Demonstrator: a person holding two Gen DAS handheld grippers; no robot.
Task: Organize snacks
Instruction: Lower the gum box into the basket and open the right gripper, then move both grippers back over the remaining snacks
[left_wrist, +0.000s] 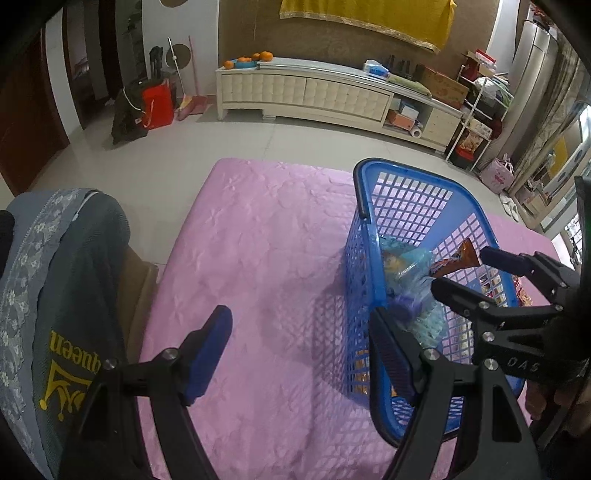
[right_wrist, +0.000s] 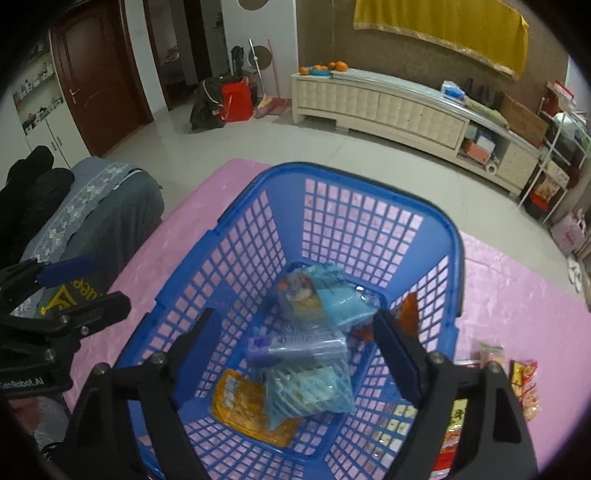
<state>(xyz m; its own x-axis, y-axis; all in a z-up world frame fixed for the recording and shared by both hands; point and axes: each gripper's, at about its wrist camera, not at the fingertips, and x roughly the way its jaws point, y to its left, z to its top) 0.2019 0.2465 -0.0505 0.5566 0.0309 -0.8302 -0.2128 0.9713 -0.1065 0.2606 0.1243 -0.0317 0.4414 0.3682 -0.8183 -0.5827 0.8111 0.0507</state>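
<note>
snacks (right_wrist: 303, 354) are piled in the blue basket (right_wrist: 258, 206); a brown packet (right_wrist: 408, 314) seems just released from the spread right gripper (right_wrist: 295, 354). remaining packets (right_wrist: 524, 387) at three o'clock are probably fetched next.

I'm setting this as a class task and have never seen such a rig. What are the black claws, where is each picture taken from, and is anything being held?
They are two hand-held grippers, each carrying a wide-angle camera that looks along its fingers. One picture comes from the left gripper, the other from the right gripper. A blue basket stands on a pink cloth. The right gripper hangs over it, jaws open, pressing on nothing. A brown packet lies just off its fingertips. The left gripper is open and empty over the cloth beside the basket. Inside lie bluish packets and an orange packet. More snack packets wait on the cloth outside.
</note>
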